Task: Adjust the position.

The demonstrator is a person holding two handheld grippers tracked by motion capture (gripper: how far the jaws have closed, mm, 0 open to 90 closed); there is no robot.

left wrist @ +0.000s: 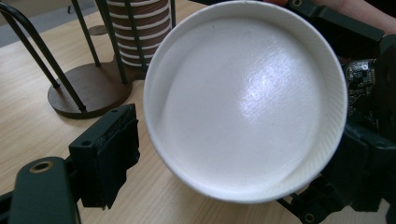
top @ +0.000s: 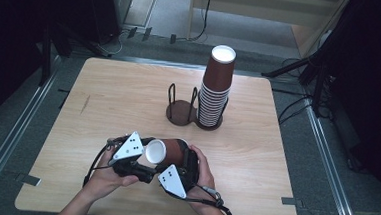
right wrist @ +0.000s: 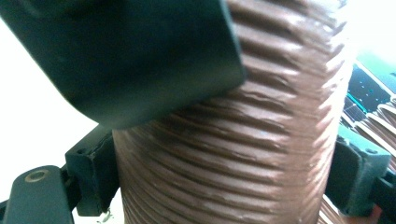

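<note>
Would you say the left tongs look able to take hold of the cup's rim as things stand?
Probably yes: the paper cup, clamped by the right tongs, lies on its side with its open mouth facing the left tongs, whose jaws straddle the rim with nothing between.

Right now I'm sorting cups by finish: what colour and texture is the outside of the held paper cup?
Brown with ridged ripples on the held paper cup, clearest in the right gripper view.
</note>
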